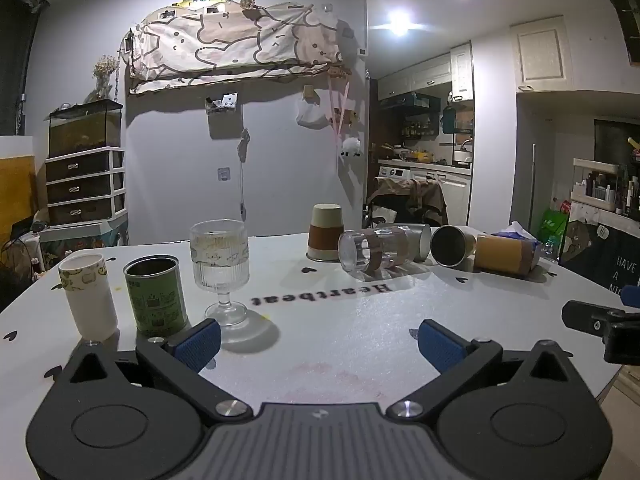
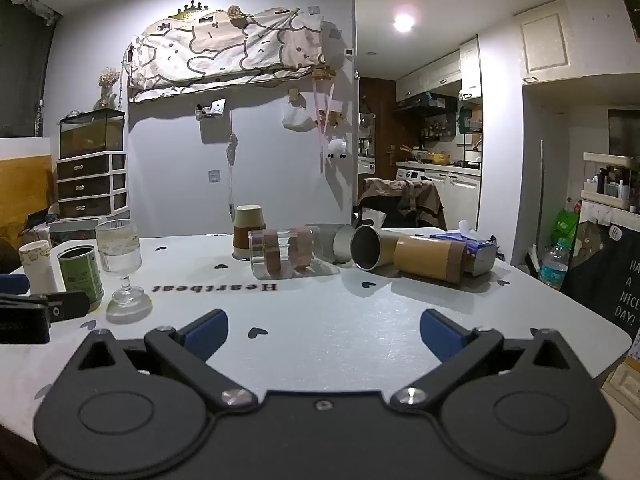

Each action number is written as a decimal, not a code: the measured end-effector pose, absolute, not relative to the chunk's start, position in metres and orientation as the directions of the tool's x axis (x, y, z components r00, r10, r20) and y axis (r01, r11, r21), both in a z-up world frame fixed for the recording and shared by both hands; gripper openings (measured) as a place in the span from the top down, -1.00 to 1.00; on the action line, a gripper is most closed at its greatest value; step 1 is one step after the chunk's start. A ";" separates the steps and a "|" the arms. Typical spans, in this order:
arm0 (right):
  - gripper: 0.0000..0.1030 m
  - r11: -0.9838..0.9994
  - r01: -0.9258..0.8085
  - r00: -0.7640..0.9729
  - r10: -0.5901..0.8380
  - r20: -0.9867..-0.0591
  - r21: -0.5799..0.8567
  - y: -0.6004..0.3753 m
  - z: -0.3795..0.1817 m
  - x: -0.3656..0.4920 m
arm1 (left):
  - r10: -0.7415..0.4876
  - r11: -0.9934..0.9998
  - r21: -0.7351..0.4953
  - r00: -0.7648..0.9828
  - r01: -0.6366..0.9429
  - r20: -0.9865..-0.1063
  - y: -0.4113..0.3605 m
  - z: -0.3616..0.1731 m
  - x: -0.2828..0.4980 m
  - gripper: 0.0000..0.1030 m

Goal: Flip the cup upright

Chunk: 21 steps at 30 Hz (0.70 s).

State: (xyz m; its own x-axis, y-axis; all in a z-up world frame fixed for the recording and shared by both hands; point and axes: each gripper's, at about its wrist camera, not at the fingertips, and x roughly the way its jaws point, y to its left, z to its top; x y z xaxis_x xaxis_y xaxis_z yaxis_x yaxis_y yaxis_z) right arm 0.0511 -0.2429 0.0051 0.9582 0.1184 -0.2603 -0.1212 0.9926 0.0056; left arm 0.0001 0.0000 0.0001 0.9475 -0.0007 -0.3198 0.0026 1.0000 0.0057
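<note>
The white table (image 1: 360,320) with "Heartbeat" printed across it and small black hearts spreads under both my grippers. My left gripper (image 1: 318,344) hangs low over its near edge, blue pads spread wide with nothing between them; my right gripper (image 2: 324,334) does the same beside it, jaws equally wide and empty.

Along the far side lie the tipped cups, crowded together: a clear glass tumbler (image 1: 370,254) with brown bands on its side, a grey metal cup (image 2: 334,242) behind it, a dark-mouthed steel cup (image 1: 452,246) with its opening toward me, and a tan paper cup (image 2: 430,258) on its side against it. A brown-banded paper cup (image 1: 325,232) stands mouth down just left of the tumbler.

On the left, upright in a row, stand a ribbed stemmed glass (image 1: 220,264), a green tin can (image 1: 156,294) and a white paper cup (image 1: 88,296). A blue tissue pack (image 2: 472,244) sits behind the tan cup.
</note>
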 end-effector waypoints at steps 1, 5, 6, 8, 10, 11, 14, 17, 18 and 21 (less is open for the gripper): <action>-1.00 0.993 -0.120 0.958 0.118 -0.261 0.007 -0.243 0.005 0.051 | -0.001 1.000 0.005 0.948 0.003 -0.319 0.000 0.000 0.000 -1.00; -1.00 0.993 -0.116 0.959 0.113 -0.261 0.004 -0.243 0.006 0.047 | -0.004 1.000 0.004 0.948 0.005 -0.318 0.000 0.000 0.001 -1.00; -1.00 0.993 -0.116 0.959 0.113 -0.260 0.003 -0.243 0.007 0.046 | -0.003 1.000 0.004 0.948 0.004 -0.318 0.000 0.000 0.000 -1.00; -1.00 0.993 -0.121 0.954 0.120 -0.276 0.012 -0.243 0.005 0.052 | -0.002 1.000 0.004 0.948 0.003 -0.318 0.000 0.000 0.000 -1.00; -1.00 0.992 -0.123 0.953 0.122 -0.278 0.014 -0.243 0.003 0.053 | -0.001 1.000 0.003 0.948 0.002 -0.319 0.000 0.000 0.001 -1.00; -1.00 0.992 -0.123 0.953 0.122 -0.278 0.014 -0.243 0.003 0.053 | -0.001 1.000 0.004 0.948 0.002 -0.318 0.000 0.000 0.001 -1.00; -1.00 0.992 -0.123 0.952 0.122 -0.282 0.017 -0.244 0.003 0.053 | -0.002 1.000 0.004 0.948 0.004 -0.319 -0.001 -0.001 0.001 -1.00; -1.00 0.992 -0.122 0.951 0.121 -0.283 0.013 -0.240 0.000 0.053 | -0.002 1.000 0.003 0.948 0.003 -0.317 0.000 0.000 0.000 -1.00; -1.00 0.992 -0.122 0.952 0.121 -0.283 0.013 -0.240 -0.001 0.053 | -0.002 1.000 0.003 0.948 0.003 -0.317 0.000 0.000 0.000 -1.00; -1.00 0.992 -0.122 0.951 0.120 -0.284 0.013 -0.239 -0.001 0.053 | -0.003 1.000 0.002 0.948 0.004 -0.317 0.000 0.000 0.000 -1.00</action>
